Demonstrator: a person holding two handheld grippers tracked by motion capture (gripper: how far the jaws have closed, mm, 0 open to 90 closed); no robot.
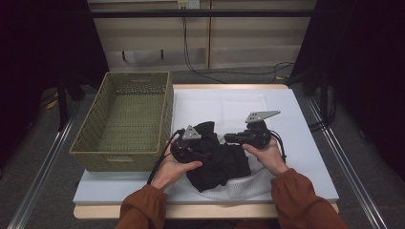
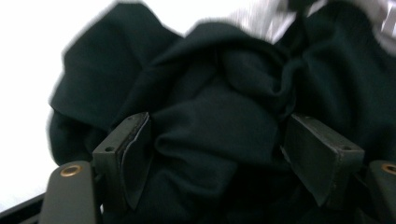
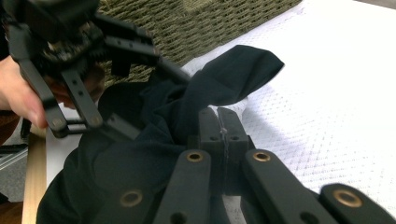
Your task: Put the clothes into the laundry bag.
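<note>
Dim room; grey floor [image 1: 52, 181]; pale panelled wall [image 1: 248, 43]; dangling cables [image 1: 191, 57]

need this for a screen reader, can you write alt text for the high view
A person's two hands hold the left gripper and right gripper against a crumpled black garment lying on white mesh fabric on a white table. An empty green woven basket sits at the left.

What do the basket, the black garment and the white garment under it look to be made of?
Basket: woven fibre, maybe seagrass or paper cord, matte olive-green; the plaited weave shows on its walls.
Black garment: soft knit or jersey cloth, matte; it bunches in loose folds without shine.
White garment: mesh-like fabric, probably synthetic; a regular dotted pattern of small holes covers its surface.
</note>
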